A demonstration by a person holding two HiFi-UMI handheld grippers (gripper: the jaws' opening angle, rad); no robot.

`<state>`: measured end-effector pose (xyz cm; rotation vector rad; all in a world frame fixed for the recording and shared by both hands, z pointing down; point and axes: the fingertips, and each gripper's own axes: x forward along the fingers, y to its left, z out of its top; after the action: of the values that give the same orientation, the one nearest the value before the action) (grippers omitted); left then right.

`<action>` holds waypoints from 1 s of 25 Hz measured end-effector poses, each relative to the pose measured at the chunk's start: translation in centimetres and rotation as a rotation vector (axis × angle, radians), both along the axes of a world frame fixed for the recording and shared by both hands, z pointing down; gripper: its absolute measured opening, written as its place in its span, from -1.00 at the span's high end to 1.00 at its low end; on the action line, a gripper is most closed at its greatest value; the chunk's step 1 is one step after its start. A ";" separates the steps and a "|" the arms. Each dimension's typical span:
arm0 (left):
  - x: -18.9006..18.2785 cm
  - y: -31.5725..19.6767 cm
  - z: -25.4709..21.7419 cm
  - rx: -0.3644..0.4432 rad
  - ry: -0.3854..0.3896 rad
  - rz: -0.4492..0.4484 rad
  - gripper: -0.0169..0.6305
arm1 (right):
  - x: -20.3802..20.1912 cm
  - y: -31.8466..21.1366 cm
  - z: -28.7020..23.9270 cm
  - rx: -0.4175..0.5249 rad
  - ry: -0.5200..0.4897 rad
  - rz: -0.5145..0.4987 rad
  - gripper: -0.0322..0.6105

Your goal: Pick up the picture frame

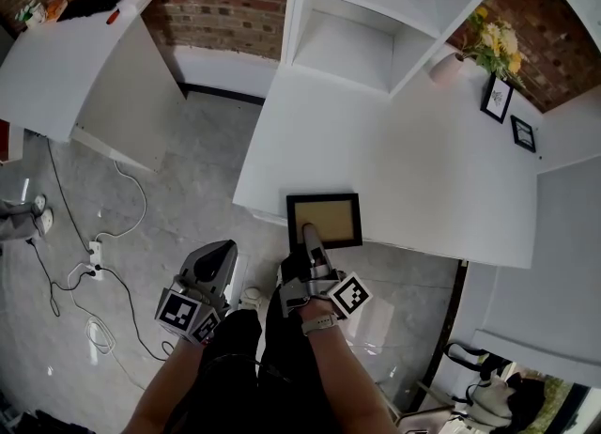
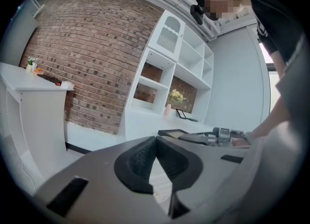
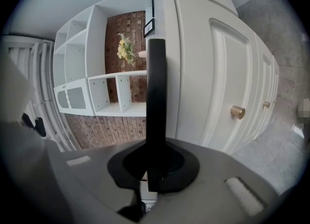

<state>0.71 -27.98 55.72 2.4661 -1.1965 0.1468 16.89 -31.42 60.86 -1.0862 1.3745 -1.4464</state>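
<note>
A black picture frame [image 1: 325, 219] with a tan inside lies flat at the near edge of the white counter [image 1: 404, 160]. My right gripper [image 1: 308, 232] is shut on the frame's near edge. In the right gripper view the frame [image 3: 156, 97] stands edge-on as a dark bar clamped between the pads of the right gripper [image 3: 154, 162]. My left gripper [image 1: 220, 252] hangs lower left of the counter, over the floor, well apart from the frame. In its own view the left gripper [image 2: 155, 141] has its tips together with nothing between them, and the frame [image 2: 172, 132] shows ahead to the right.
White open shelves [image 1: 366, 19] rise at the counter's back. A vase of yellow flowers [image 1: 451, 66] and two small framed pictures [image 1: 496, 99] stand at the far right. Cabinet doors with brass knobs [image 3: 237, 112] are below the counter. Cables [image 1: 94, 263] lie on the grey floor.
</note>
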 end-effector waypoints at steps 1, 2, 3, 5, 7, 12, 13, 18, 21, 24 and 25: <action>0.0 0.0 -0.1 0.002 0.000 0.003 0.93 | 0.2 0.1 -0.2 0.009 0.011 0.003 0.86; 0.0 0.0 -0.1 0.002 -0.002 0.006 0.93 | 0.4 0.1 -0.4 0.021 0.026 0.004 0.86; 0.1 0.1 -0.1 0.004 -0.002 0.009 0.93 | 0.6 0.1 -0.7 0.033 0.045 0.002 0.86; 0.2 0.1 -0.3 0.011 0.000 0.015 0.93 | 1.0 0.3 -1.1 0.050 0.092 -0.008 0.86; 0.4 0.1 -0.5 0.016 0.003 0.021 0.93 | 1.4 0.4 -1.5 0.059 0.151 -0.021 0.86; 1.3 -0.3 -1.2 0.031 0.011 0.047 0.93 | 2.7 0.7 -3.1 0.075 0.314 -0.030 0.86; 1.4 -0.4 -1.5 0.037 0.014 0.051 0.93 | 3.1 0.8 -3.4 0.074 0.339 -0.025 0.86; 2.1 -1.0 -2.3 0.066 0.018 0.072 0.93 | 4.9 1.8 -4.7 0.072 0.446 0.001 0.86; 2.7 -1.5 -2.9 0.082 0.021 0.082 0.93 | 6.0 2.6 -4.6 0.044 0.558 -0.003 0.86; 3.4 -1.9 -3.7 0.095 0.029 0.095 0.93 | 6.4 3.1 -5.6 0.057 0.678 -0.018 0.86; 3.6 -2.0 -3.9 0.099 0.031 0.099 0.93 | 6.5 3.2 -6.0 0.067 0.711 -0.020 0.86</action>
<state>4.32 -29.93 51.79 2.6050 -1.0938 0.0783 23.39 -28.19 54.85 -1.6334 1.8991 -1.0445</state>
